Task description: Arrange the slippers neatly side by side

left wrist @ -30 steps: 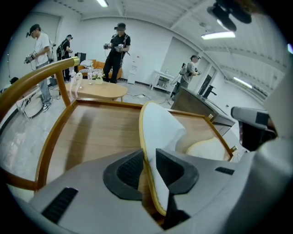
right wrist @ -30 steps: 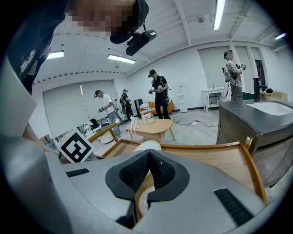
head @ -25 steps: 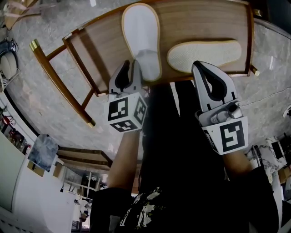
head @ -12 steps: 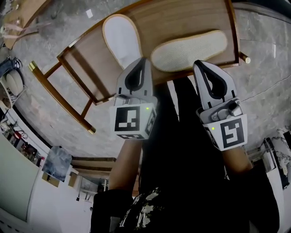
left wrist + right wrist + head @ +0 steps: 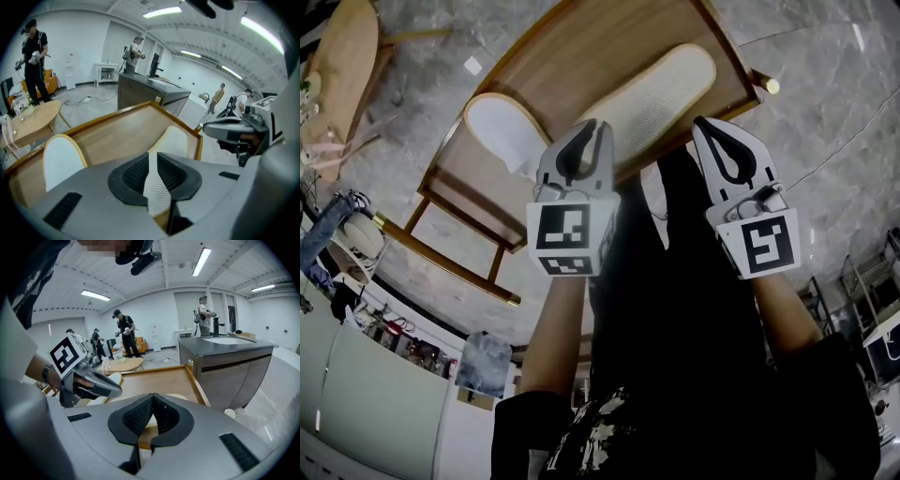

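Foreground: left claw point(image 5: 153, 161), jaws narrowly apart, just been opening, pads pressing nothing. The ridged sole of an upturned slipper point(image 5: 174, 142) shows through the gap; it lies on the rimmed wooden surface point(image 5: 112, 136). White slipper point(image 5: 61, 159) lies at left, apart from it. Right claw point(image 5: 211, 131) hovers at right. People stand beyond.

I count two slippers on my feed: textured slipper point(image 5: 654, 101), smooth white slipper point(image 5: 500, 131). Two grippers: left gripper point(image 5: 598, 128), right gripper point(image 5: 703, 127). Two tables: rimmed wooden table point(image 5: 581, 52), round table point(image 5: 342, 58). Background people point(image 5: 33, 51): several, too small to count.
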The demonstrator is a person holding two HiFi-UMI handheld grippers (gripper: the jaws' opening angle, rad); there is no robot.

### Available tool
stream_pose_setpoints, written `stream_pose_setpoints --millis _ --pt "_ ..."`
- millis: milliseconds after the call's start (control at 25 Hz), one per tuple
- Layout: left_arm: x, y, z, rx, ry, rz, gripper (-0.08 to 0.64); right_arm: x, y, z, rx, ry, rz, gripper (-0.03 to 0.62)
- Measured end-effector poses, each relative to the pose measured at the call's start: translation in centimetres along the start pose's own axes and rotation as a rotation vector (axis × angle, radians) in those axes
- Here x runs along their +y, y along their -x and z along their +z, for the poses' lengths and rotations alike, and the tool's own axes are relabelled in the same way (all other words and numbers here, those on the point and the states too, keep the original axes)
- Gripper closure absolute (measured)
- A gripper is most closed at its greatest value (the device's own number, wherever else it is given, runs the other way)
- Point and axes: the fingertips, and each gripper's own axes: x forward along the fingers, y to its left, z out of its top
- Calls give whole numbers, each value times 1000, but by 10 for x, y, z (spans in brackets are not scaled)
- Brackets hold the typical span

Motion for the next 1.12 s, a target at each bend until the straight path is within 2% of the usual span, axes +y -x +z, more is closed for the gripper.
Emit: stream_pose_setpoints --millis 160,280,360,400,480,560,640,840,1000,1120 --pt "-7 -15 -15 105 -25 -49 466 -20 -2 -13 3 -47 -53 594" --pt "-10 -25 -16 140 -51 -69 452 -26 -5 -19 0 -93 -50 591" --pt "-9 -32 -13 144 -20 -93 453 -26 -6 -24 5 -136 -37 569" --pt "-9 -36 -11 142 13 -109 454 -27 -7 -27 12 -166 -30 526" --pt "-7 -43 -6 142 91 -133 454 -25 -10 -33 36 -221 -14 488" --pt "-2 -48 -5 146 129 -135 464 -20 -15 -40 81 -211 -4 472" --pt "2 -51 -5 148 124 -125 490 -13 -21 -47 112 -204 7 472" --pt "3 -54 -6 144 135 -131 497 -7 -30 -57 127 -456 40 472" --pt "4 -53 -5 138 217 -154 499 -2 -37 -68 176 -673 72 478" --pt "6 -52 -5 133 248 -164 502 -3 -43 -70 189 -762 77 507"
